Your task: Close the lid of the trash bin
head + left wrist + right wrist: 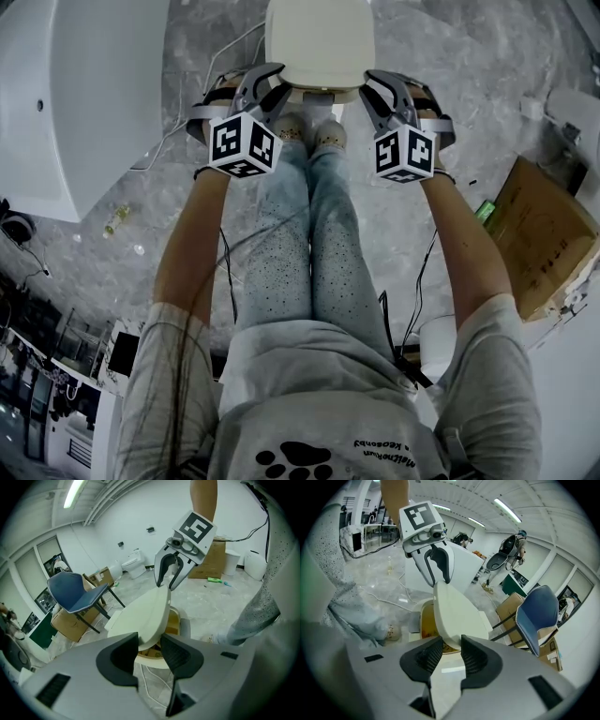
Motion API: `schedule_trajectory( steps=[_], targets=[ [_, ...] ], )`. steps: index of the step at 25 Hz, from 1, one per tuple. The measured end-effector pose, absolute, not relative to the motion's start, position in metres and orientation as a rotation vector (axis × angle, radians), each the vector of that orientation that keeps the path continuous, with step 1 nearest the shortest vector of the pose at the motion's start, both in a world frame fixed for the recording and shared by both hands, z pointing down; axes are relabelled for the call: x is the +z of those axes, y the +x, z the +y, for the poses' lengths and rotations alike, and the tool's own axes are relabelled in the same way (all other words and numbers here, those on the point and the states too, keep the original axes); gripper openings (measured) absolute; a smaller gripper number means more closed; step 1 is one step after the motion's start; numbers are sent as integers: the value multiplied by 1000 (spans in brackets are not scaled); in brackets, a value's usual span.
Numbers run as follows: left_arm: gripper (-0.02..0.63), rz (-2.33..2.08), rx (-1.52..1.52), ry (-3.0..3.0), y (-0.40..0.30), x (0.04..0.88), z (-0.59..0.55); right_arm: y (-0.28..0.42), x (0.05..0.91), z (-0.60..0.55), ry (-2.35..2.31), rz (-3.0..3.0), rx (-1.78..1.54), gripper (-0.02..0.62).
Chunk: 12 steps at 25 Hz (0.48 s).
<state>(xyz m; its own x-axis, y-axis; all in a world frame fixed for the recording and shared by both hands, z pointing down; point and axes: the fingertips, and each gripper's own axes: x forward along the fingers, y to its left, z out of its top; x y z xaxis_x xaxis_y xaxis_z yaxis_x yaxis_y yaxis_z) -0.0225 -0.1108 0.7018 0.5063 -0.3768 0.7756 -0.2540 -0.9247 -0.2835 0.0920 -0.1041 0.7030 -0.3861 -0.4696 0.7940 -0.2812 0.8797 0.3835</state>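
Between the person's two outstretched forearms, the left claw [149,642] stands wide open. The near side edge of the lid [143,613] shows in the gap between its dark pads, and they do not clamp it. The right claw [451,644] is likewise wide open at the opposite side of the lid, whose rim reaches down into its gap and is not squeezed. Whether a pad of either claw brushes the plastic cannot be told. Seen from each other's cameras, each claw has one finger on either side of the lid's rim.

The cream lid is half raised and tilted, spanning from one claw to the other. Under it, on the side towards the person, the mouth of the trash bin [182,626] is open, with a yellow-brown inside. The bin stands on the grey marbled floor [450,56], just past the toes of the person's light shoes [330,134]. The speckled trouser legs [309,234] rise right beside it.

Farther out, white cables [393,604] trail over the floor. A blue chair [75,592] on black legs stands beyond the bin, with cardboard boxes [70,623] under and behind it.
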Motion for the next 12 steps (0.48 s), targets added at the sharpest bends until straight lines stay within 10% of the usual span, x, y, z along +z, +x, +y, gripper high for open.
schedule_trajectory(
  steps=[12],
  targets=[
    [160, 503, -1450, -2561, -23, 720, -100, 92, 722, -94, 524, -1945, -263, 135]
  ],
)
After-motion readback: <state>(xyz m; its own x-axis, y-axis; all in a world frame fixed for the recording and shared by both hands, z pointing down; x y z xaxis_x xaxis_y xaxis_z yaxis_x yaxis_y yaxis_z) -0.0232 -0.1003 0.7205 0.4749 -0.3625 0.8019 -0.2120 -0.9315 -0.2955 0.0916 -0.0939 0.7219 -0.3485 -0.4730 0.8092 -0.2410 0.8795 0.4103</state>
